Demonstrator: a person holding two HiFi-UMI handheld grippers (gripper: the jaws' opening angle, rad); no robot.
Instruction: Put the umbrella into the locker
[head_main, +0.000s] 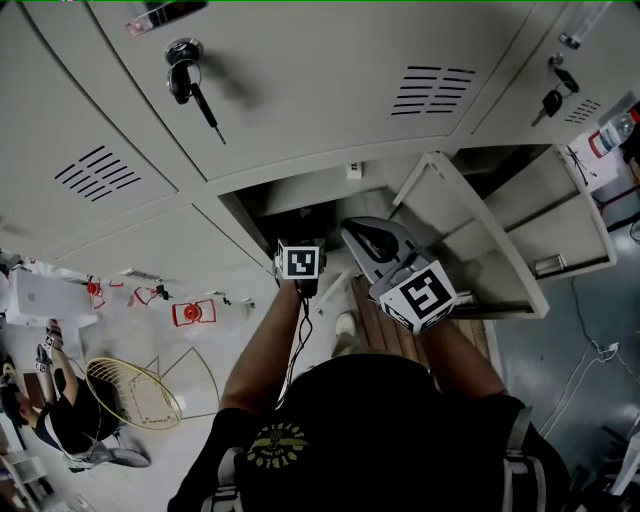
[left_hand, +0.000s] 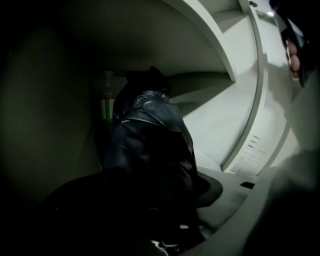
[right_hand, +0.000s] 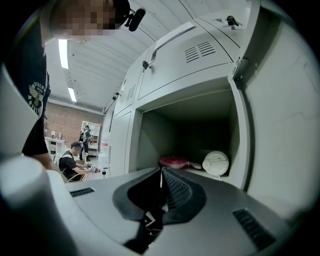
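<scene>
The black folded umbrella stands inside the dark open locker and fills the middle of the left gripper view. My left gripper reaches into that locker with the umbrella between its jaws. The right pad seems to touch the fabric, while the left jaw is lost in shadow. In the head view the left gripper is at the locker mouth, its fingertips hidden inside. My right gripper hangs just to the right of it, in front of the open door. Its jaws are shut on nothing.
A green-labelled bottle stands at the back of the locker behind the umbrella. The right gripper view shows an open compartment holding a pink thing and a white round thing. Keys hang from the locker above. A seated person is far left.
</scene>
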